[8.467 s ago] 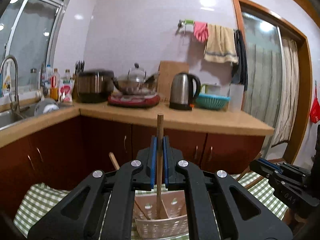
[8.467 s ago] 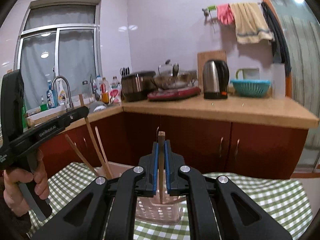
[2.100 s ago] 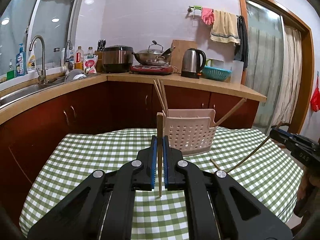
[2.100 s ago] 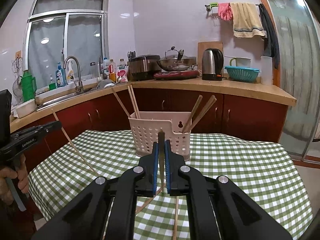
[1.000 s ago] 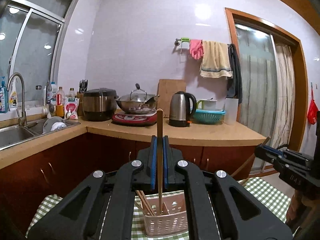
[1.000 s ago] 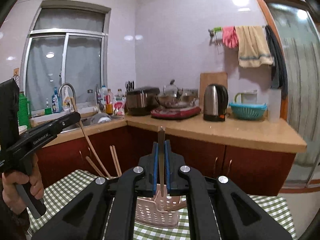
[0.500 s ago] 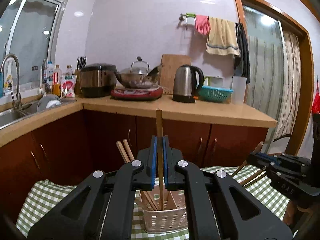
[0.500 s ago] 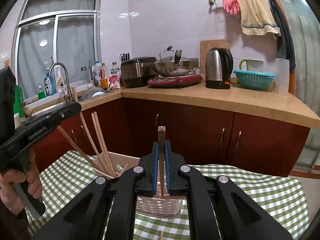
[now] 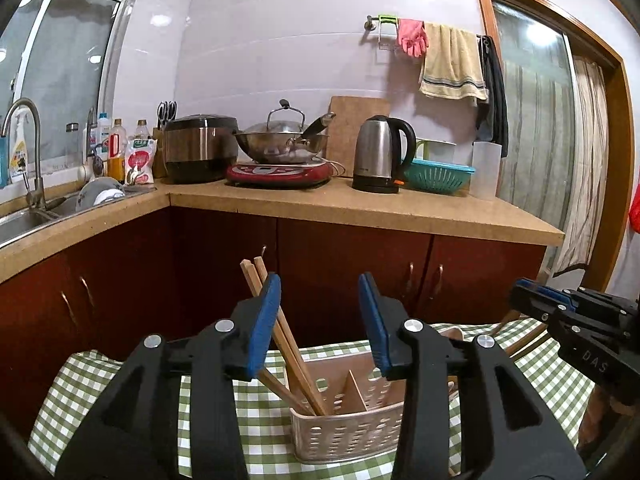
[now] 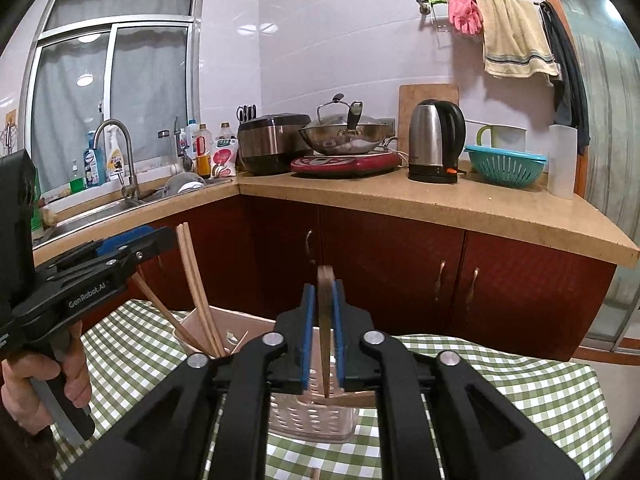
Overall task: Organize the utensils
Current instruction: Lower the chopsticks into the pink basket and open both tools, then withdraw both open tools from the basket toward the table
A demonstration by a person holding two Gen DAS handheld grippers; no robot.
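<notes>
Left wrist view: the left gripper [image 9: 318, 320] has its jaws opening, nothing between them, above the utensil basket [image 9: 348, 432] on the checked bench [image 9: 256, 420]; chopsticks [image 9: 288, 340] lean inside it.

Right wrist view: the right gripper [image 10: 322, 332] is opening, one chopstick [image 10: 325, 312] between its jaws, over the basket.

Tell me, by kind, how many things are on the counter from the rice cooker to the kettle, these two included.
rice cooker: 1
induction cooker: 1
lidded wok: 1
cutting board: 1
kettle: 1
Total: 5
</notes>
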